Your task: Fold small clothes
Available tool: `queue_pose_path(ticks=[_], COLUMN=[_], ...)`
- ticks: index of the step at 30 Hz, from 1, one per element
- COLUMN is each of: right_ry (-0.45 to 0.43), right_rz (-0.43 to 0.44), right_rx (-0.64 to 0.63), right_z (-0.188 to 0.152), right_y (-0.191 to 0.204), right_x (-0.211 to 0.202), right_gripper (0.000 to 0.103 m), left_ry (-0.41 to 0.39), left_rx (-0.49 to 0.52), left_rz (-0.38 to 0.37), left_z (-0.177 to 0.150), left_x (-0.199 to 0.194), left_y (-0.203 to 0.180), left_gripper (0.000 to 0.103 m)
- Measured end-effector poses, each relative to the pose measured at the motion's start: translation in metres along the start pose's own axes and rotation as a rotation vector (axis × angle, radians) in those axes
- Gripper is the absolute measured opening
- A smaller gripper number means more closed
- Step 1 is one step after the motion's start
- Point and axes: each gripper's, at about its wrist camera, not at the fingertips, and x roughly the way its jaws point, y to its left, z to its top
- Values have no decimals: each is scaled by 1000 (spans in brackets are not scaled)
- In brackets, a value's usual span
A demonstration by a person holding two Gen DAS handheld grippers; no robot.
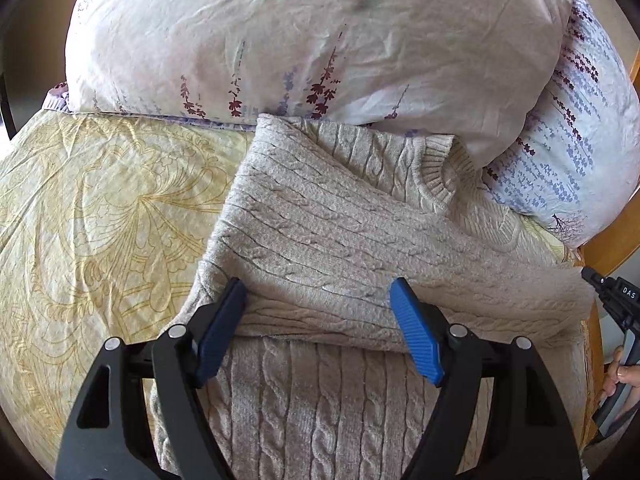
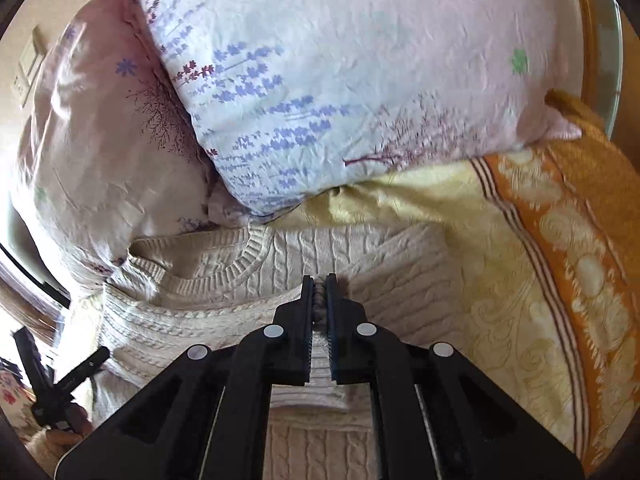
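A beige cable-knit sweater (image 1: 320, 232) lies on the bed, partly folded, with one flap laid diagonally across its body and its ribbed neckline (image 1: 434, 172) toward the pillows. My left gripper (image 1: 318, 300) is open, its blue pads (image 1: 416, 332) spread just above the folded edge, holding nothing. In the right wrist view the sweater (image 2: 280, 272) lies below the pillows. My right gripper (image 2: 319, 284) is shut on a pinch of the sweater's knit near its middle. The right gripper's body (image 1: 616, 304) shows at the left view's right edge.
Two large floral pillows (image 1: 304, 40) (image 2: 352, 80) rest at the head of the bed, touching the sweater's top. A yellow patterned bedspread (image 1: 100, 208) covers the bed, with an orange border (image 2: 580, 216) at the right. A wooden bed frame (image 1: 612, 248) runs along the right.
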Motion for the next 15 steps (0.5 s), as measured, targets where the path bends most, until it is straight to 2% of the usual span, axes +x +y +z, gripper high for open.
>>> queue_pose_path(ticks=[2,4,6,10,11,14,15], right_ry=[78,144,140,122,122,187,171], right_rz=[-47,-45,-19,35,42,-24,-47], right_rx=[2,57,99,196,212,130,71], right_z=[-3,-10,-15,-20,-23,-40,-44], right_y=[-5,-15,-20,-33,-35,-29,-23], right_x=[22,33,27,6,3,8,5], right_gripper=[6,7,8,25,25,25,25], left_ry=[-2,2,2,-1,0,3,5], left_rx=[16,34,27,5,5,14,17], left_rz=[11,21,10,-14,-15,-13,-14], left_z=[-1,-1,-1,-1,-1,-3,-4], left_x=[1,3,1,-3,-3,-6,-9], left_y=[-4,-7,-5,-1,0,-1,-1], left_gripper=[79,80,80,80,80,80,80])
